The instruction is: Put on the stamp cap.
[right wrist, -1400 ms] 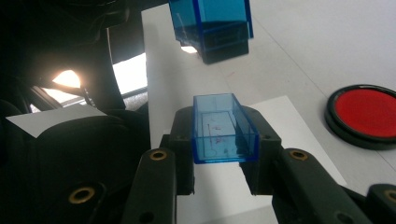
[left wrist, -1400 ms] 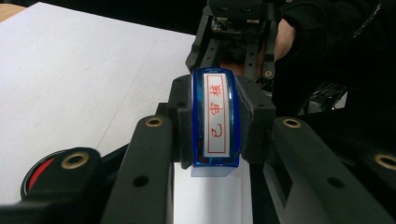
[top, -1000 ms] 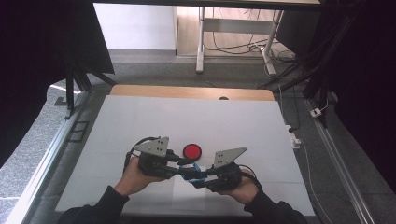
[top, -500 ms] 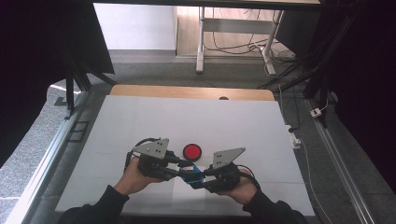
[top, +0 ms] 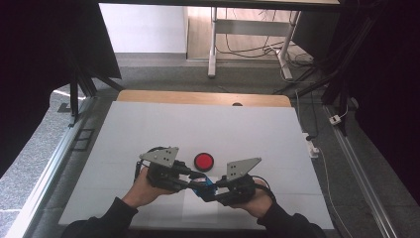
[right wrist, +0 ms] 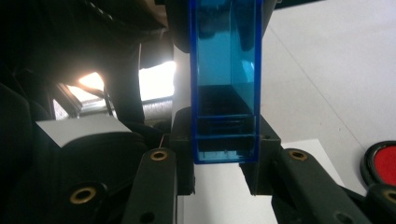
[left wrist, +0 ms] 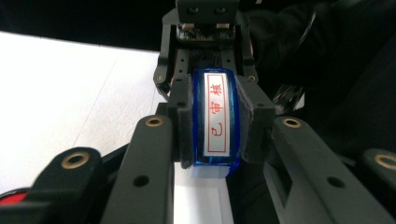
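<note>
Gripping one blue stamp (top: 203, 186) from both ends, we hold the left gripper (top: 190, 182) and right gripper (top: 212, 190) nose to nose above the white table (top: 257, 134), each pair of jaws clamped on it. The stamp hangs at six o'clock from the red ink pad (top: 203, 160), its label (left wrist: 216, 114) bearing red characters.

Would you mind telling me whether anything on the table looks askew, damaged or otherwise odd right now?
Nothing stands out. The left gripper and the right gripper are both shut on the blue stamp, held between them above the white table. The red ink pad lies flat beside them, with no spill visible.
</note>
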